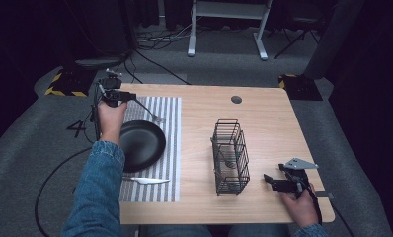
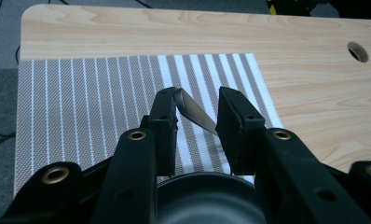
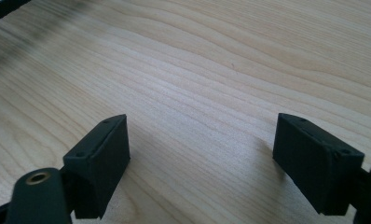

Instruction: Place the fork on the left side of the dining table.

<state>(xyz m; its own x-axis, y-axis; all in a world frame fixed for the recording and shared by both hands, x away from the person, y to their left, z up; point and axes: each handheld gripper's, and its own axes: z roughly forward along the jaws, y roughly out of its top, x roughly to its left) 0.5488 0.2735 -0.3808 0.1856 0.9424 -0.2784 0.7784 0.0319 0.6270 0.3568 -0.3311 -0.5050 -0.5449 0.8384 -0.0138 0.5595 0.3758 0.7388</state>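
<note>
My left gripper (image 1: 133, 98) hovers over the far part of the striped placemat (image 1: 160, 148), just beyond a black plate (image 1: 141, 144). A metal utensil (image 1: 150, 112) slants from its jaws down to the mat. In the left gripper view the utensil's flat handle (image 2: 195, 114) crosses the gap between the jaws of my left gripper (image 2: 197, 95), which stand apart and loose around it. My right gripper (image 1: 269, 181) rests near the table's front right corner, open; in its own view the right gripper (image 3: 202, 135) has bare wood between the jaws.
A black wire basket (image 1: 230, 157) stands mid-table with a utensil inside. A white utensil (image 1: 147, 180) lies on the mat in front of the plate. A cable hole (image 1: 236, 99) sits near the far edge. The plate's rim (image 2: 207, 196) shows below the left jaws.
</note>
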